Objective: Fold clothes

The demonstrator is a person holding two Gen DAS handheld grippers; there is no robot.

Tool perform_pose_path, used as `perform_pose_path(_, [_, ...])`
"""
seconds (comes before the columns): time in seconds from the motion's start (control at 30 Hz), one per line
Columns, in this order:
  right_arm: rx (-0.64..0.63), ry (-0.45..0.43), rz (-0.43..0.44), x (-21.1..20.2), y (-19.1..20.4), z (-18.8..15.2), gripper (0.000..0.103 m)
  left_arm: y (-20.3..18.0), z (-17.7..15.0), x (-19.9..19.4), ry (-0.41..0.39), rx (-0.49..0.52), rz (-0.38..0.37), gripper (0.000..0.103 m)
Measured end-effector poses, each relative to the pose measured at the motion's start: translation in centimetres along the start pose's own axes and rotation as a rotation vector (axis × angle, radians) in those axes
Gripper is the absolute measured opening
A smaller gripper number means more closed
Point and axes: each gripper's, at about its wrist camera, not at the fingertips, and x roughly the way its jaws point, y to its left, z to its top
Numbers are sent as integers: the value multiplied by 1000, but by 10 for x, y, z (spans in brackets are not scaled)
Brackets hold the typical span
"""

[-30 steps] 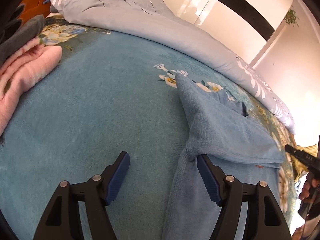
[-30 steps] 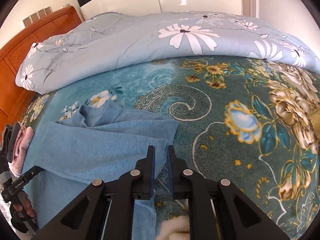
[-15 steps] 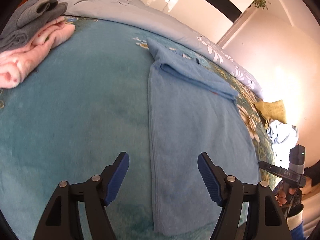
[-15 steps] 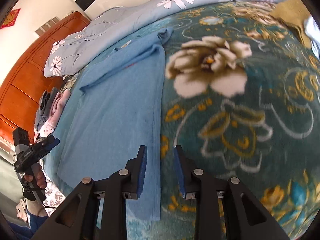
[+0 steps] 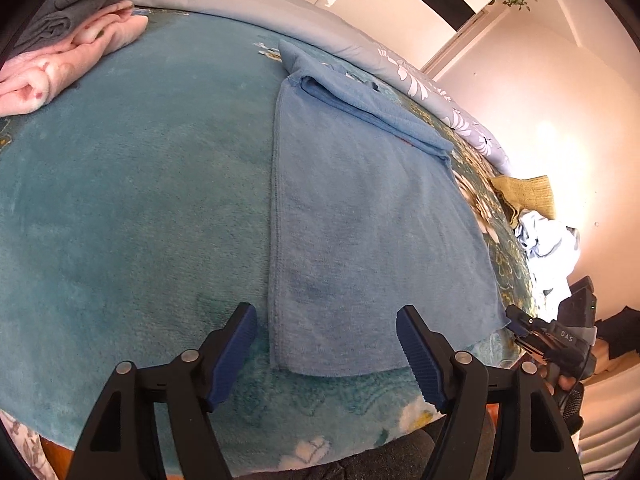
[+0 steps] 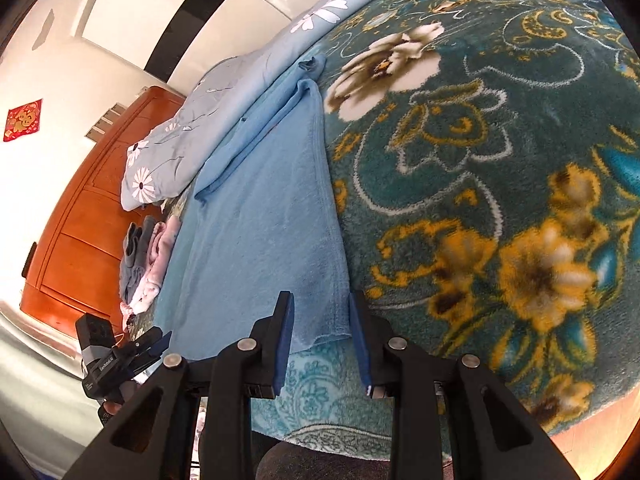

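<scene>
A light blue towel (image 5: 360,220) lies spread lengthwise on the bed, its far end folded back on itself. My left gripper (image 5: 325,316) hovers wide open over the towel's near left corner, nothing pressed between its blue pads. My right gripper (image 6: 320,304) is partly open at the towel's (image 6: 260,220) near right corner; the corner's edge shows between the fingers, and the pads do not squeeze it. Each gripper appears in the other's view: the right gripper (image 5: 532,332) at the towel's right corner, the left gripper (image 6: 148,344) at the lower left.
Folded pink and grey clothes (image 5: 72,52) are stacked at the far left by the wooden headboard (image 6: 80,220). A pale floral quilt (image 5: 280,0) runs along the far side. A yellow cloth (image 5: 528,192) and a white garment (image 5: 548,240) lie at the right. The bed's edge is just below both grippers.
Both grippers drew back from the towel's far fold to its near corners at the bed's edge. The right gripper, shut on the fold before, let go and opened partway.
</scene>
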Motion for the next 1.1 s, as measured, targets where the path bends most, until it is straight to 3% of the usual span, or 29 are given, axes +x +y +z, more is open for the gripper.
perform_pose_path(0.2, [-31, 25, 64, 0, -1, -9, 29, 7, -2, -2, 22, -55, -64, 76])
perform_pose_path(0.5, [3, 5, 131, 9, -9, 9, 29, 25, 4, -1, 11, -162, -202, 79])
perform_pose_path(0.7, [-1, 8, 155, 8, -7, 10, 29, 22, 1, 2, 28, -147, -258, 79])
perform_pose_path(0.93, [31, 12, 197, 11, -14, 18, 29, 39, 3, -3, -12, -229, -354, 79])
perform_pose_path(1.1, [20, 24, 214, 14, -10, 17, 29, 36, 6, 1, -5, -222, -391, 79])
